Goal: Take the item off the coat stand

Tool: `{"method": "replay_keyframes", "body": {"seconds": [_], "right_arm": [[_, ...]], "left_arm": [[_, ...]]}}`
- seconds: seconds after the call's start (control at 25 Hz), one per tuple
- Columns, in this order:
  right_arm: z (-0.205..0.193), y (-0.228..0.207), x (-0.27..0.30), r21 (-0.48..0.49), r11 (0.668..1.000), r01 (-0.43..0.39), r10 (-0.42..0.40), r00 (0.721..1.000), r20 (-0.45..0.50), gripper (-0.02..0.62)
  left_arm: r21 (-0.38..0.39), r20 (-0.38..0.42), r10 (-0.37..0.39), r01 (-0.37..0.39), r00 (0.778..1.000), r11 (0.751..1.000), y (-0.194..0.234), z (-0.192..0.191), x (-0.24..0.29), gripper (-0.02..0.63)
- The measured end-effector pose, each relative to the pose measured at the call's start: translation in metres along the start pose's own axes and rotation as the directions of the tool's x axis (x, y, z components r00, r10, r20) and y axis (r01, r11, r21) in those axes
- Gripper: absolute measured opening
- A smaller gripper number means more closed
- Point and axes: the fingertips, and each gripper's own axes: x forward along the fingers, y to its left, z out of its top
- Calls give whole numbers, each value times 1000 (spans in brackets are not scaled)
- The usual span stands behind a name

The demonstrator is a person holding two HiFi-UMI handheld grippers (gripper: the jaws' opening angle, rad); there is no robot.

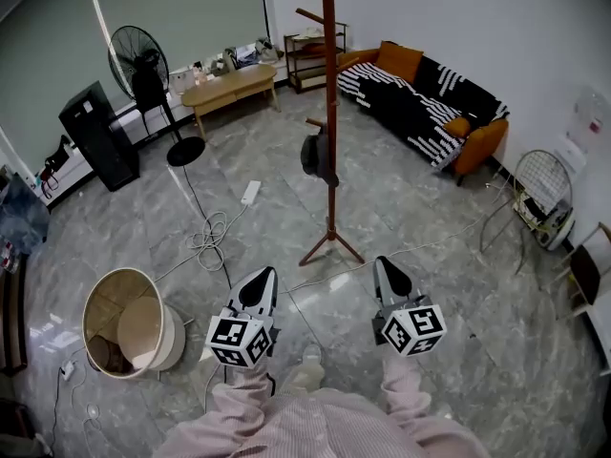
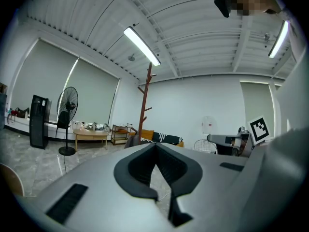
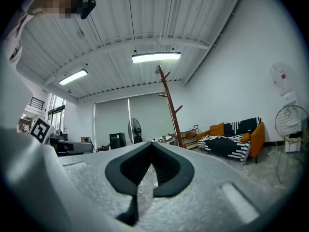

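Note:
A tall brown coat stand [image 1: 328, 84] rises from the grey floor ahead of me. A dark item [image 1: 318, 156], a hat or a bag, hangs from a low peg on its left side. My left gripper [image 1: 263, 278] and right gripper [image 1: 385, 268] are held low in front of my body, well short of the stand's feet. Both are shut with nothing between their jaws. The left gripper view has its shut tip [image 2: 155, 146] below the stand [image 2: 145, 105]. The stand [image 3: 170, 105] also shows in the right gripper view, just right of that tip [image 3: 151, 145].
A round open bin [image 1: 129, 324] stands on the floor at my left. A power strip [image 1: 250, 193] and loose cables lie left of the stand. Farther off are a fan [image 1: 141, 65], a black tower [image 1: 95, 136], a wooden table [image 1: 229, 86], a striped sofa [image 1: 420, 98] and a wire rack [image 1: 544, 194].

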Motion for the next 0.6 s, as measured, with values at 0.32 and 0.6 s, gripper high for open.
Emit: {"method": "replay_keyframes", "body": {"seconds": [0.32, 0.6], "right_arm": [[1, -19, 76, 19, 1000, -7, 7, 1000, 4, 5], [4, -33, 136, 20, 1000, 2, -2, 1000, 6, 5]], "left_arm": [[2, -9, 1, -1, 1000, 1000, 49, 14, 61, 0], [0, 1, -21, 21, 1000, 1000, 86, 27, 111, 0]]}}
